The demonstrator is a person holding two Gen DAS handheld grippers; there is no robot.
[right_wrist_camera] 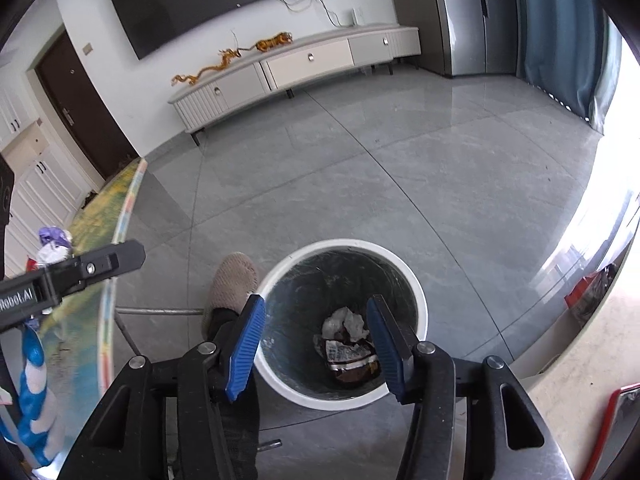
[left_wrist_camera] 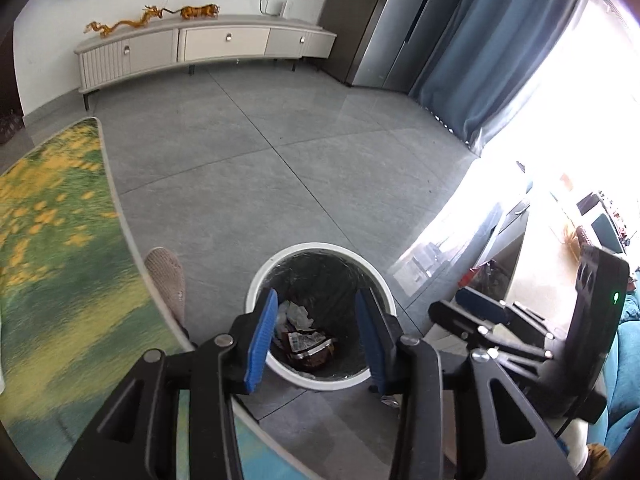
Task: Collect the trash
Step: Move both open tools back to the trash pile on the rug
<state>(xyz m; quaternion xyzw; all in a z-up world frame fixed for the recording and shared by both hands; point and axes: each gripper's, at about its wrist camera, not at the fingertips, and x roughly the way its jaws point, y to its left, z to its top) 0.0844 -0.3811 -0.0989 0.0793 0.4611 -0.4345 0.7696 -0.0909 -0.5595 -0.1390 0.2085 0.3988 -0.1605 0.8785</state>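
the left gripper hangs over the white bin at the lower middle of its frame, fingers spread with nothing between them. the right gripper hangs over the same bin, also released and empty. at the bin's bottom lie a crumpled white tissue and a brown wrapper. a slippered foot stands just left of the bin on the grey floor.
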